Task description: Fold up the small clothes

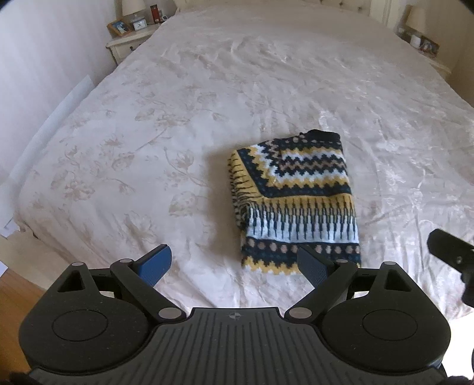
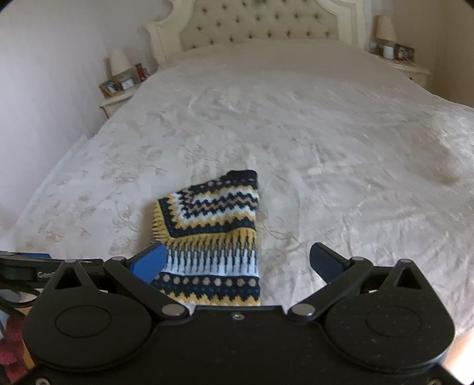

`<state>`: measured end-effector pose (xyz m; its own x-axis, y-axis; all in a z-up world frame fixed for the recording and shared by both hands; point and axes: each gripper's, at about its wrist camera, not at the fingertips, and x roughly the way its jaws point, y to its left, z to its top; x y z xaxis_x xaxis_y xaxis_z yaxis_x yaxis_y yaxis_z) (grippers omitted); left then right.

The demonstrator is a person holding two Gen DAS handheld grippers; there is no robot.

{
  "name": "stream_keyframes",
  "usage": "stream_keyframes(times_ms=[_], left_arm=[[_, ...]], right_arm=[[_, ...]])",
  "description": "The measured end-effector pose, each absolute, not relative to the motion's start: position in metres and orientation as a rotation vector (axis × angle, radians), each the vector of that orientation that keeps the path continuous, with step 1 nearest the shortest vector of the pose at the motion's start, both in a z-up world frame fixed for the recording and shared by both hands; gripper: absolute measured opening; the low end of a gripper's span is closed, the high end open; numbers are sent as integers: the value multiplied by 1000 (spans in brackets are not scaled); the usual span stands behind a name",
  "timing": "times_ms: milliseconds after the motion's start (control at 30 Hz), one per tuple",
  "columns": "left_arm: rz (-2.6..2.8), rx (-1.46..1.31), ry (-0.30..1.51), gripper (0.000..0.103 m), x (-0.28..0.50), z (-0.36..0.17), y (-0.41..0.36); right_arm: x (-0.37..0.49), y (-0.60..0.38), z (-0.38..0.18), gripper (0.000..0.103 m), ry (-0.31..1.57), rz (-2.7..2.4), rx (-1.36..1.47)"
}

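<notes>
A patterned knit sweater (image 1: 294, 201) in navy, yellow, white and tan lies folded into a compact rectangle on the cream floral bedspread (image 1: 142, 142) of a large bed, nearer the foot of the bed than the tufted headboard (image 2: 257, 23). The left gripper (image 1: 234, 263) hovers above the bedspread with its jaws spread wide and nothing between them; the sweater sits ahead and to its right, and in the left wrist view the near hem appears just behind the right-hand fingertip (image 1: 311, 263), though whether pad and knit touch cannot be told from this angle. The right gripper (image 2: 240, 260) is likewise wide open and empty; from its camera the sweater lies ahead and slightly left of centre, its near hem running down to the gripper body and its left edge passing behind the blue left-hand pad (image 2: 149, 263), while the right-hand pad is over bare bedspread. The garment's dark collar edge points toward the headboard. A nightstand (image 1: 130, 44) with a lamp, picture frame and small clock stands at the far left of the bed, and another nightstand (image 2: 411, 69) with a lamp stands at the far right
</notes>
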<state>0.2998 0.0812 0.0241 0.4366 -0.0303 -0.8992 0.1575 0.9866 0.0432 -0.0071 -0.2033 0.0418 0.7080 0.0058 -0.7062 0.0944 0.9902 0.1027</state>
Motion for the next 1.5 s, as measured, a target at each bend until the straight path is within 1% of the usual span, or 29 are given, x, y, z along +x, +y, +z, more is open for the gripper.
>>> stream_keyframes(times_ms=[233,1500], left_arm=[[-121,126,1131,93,295,25,82],[-103,91,1174,92,290,27,93]], right_arm=[[-4,-213,37,102,866,-42,229],[5,-194,36,102,961,-76,182]])
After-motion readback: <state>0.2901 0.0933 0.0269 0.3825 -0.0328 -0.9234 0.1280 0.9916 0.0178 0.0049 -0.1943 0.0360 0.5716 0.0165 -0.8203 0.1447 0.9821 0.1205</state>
